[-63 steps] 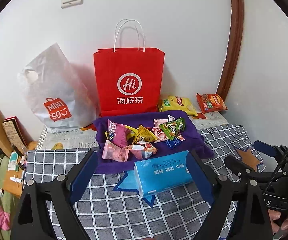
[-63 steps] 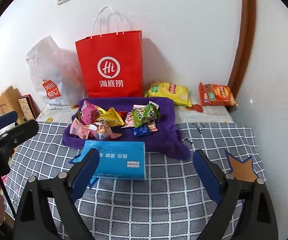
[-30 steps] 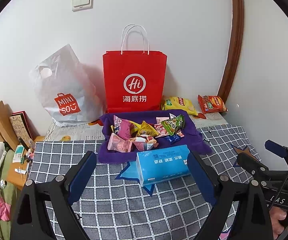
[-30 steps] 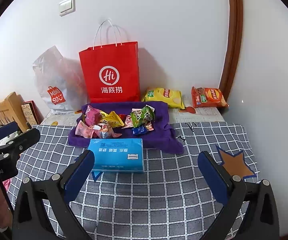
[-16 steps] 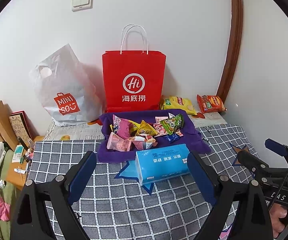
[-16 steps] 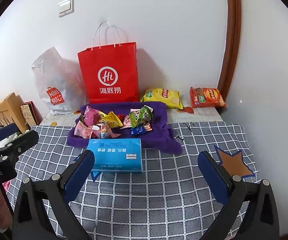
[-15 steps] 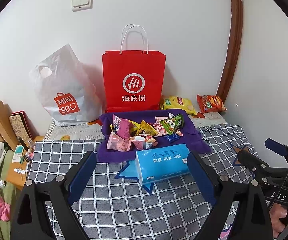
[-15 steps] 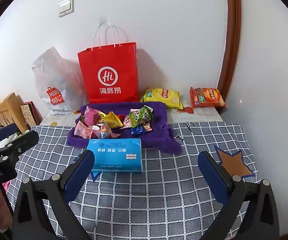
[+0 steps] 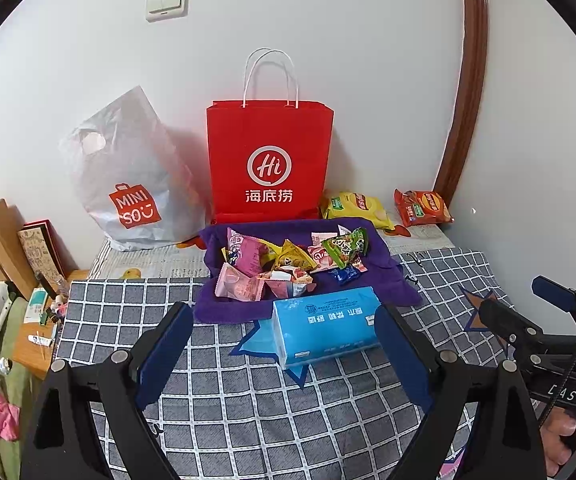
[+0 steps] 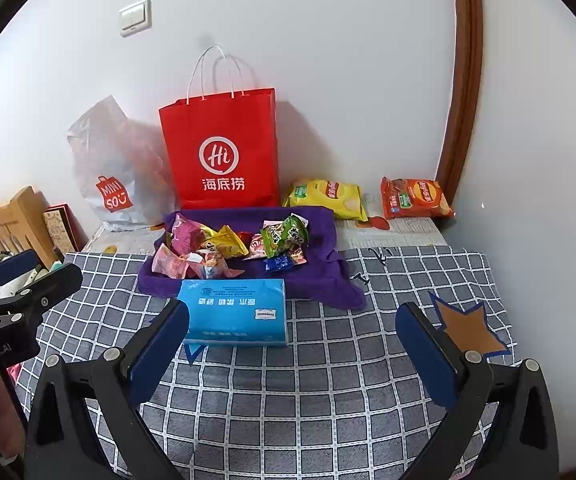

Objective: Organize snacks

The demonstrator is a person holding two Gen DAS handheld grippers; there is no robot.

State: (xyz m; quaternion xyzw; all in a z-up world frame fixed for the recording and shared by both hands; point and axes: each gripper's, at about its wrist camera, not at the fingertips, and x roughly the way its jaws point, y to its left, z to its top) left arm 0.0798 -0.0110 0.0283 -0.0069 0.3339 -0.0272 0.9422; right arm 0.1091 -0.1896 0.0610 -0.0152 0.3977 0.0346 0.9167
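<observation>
While both tools are held above the checked surface (image 9: 248, 412), the left tool (image 9: 284, 356) and the right tool (image 10: 291, 354) are seen spread wide, with nothing pinched. Small snack packets (image 9: 288, 264) are heaped on a purple cloth (image 9: 383, 280), just behind a blue tissue pack (image 9: 323, 326). Two chip bags, yellow (image 10: 325, 196) and red (image 10: 413, 198), lie near the wall, apparently on printed paper.

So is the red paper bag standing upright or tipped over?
Upright: the red paper bag stands against the wall, handles pointing up.

Both wrist views look down across the checked cloth (image 9: 248, 400) toward the wall, sharing the red bag (image 10: 224, 148)
</observation>
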